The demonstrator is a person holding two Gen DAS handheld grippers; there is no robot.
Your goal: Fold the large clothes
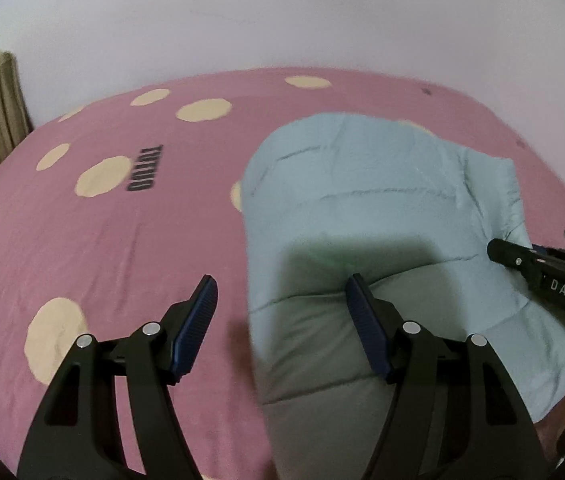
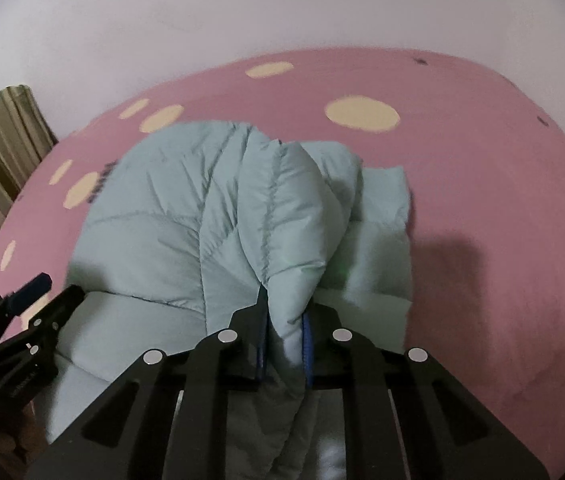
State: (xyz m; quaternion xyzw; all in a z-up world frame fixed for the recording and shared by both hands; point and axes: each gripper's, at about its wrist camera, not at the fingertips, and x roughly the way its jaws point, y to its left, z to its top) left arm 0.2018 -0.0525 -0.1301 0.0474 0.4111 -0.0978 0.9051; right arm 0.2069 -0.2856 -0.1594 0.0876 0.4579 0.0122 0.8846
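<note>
Now, from the left claw's own camera, the left claw (image 1: 280,304) is wide open and holds nothing; the puffy blue jacket (image 1: 362,208) lies on the pink spotted bed (image 1: 122,240) right in front of it and off to its right; one finger hangs over the jacket's edge, the other over bare sheet; the right claw (image 1: 500,250) pokes in from the right side, touching the jacket. From the right claw's camera, the right claw (image 2: 284,336) is shut tight on a thick fold of the jacket (image 2: 162,220); the rest spreads out ahead and to its left, where the left claw (image 2: 48,290) waits. What could go wrong, I think; the puffy, slippery cloth may slide out of the pinch; with only one claw holding, the fold could flop crooked or bunch up.
</note>
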